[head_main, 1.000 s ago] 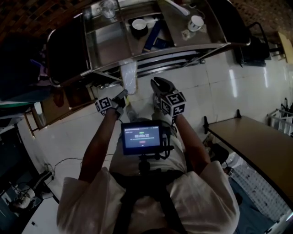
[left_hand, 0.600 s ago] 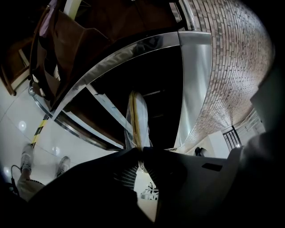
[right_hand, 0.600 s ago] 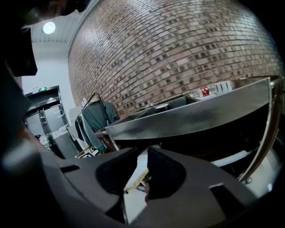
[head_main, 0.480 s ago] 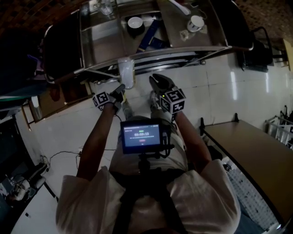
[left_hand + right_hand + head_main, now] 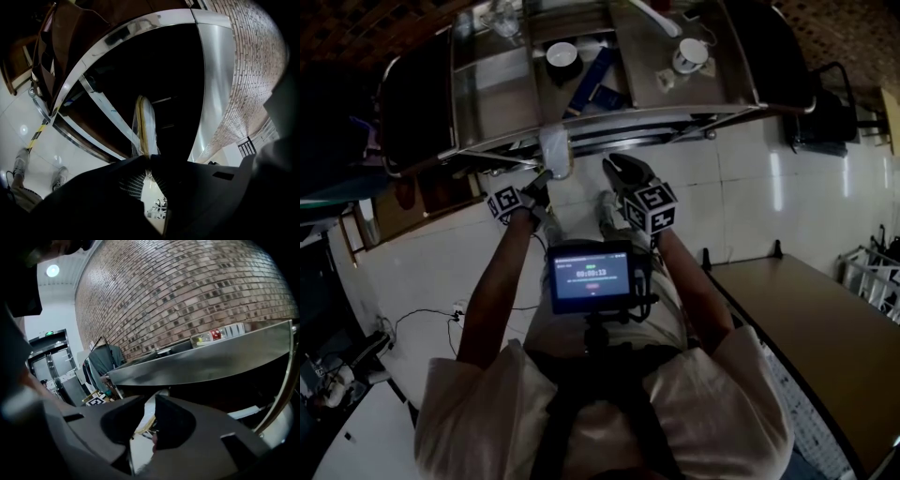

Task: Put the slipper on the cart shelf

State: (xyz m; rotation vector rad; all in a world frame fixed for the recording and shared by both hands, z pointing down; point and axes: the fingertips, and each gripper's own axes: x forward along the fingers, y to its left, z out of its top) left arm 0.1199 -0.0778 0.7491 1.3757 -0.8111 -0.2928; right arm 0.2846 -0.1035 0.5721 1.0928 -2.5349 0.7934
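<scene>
With the left hand-held gripper [image 5: 542,181] clamped on the pale slipper [image 5: 555,150], upright just before the cart [image 5: 694,111] edge, and the right hand-held gripper [image 5: 623,174] closed and empty, the carry-in seems underway; next comes reaching onto the shelf and releasing.

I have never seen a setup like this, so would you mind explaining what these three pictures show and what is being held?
A person holds a two-jaw tool in each hand. The head view looks down from a camera on the person's head; the other two come from cameras riding on the tools. The left gripper has its jaws shut on a pale slipper in clear plastic, near the edge of a steel cart. The right gripper grips nothing. On the cart's top lie a white cup, a dark round thing and a blue pack.
</scene>
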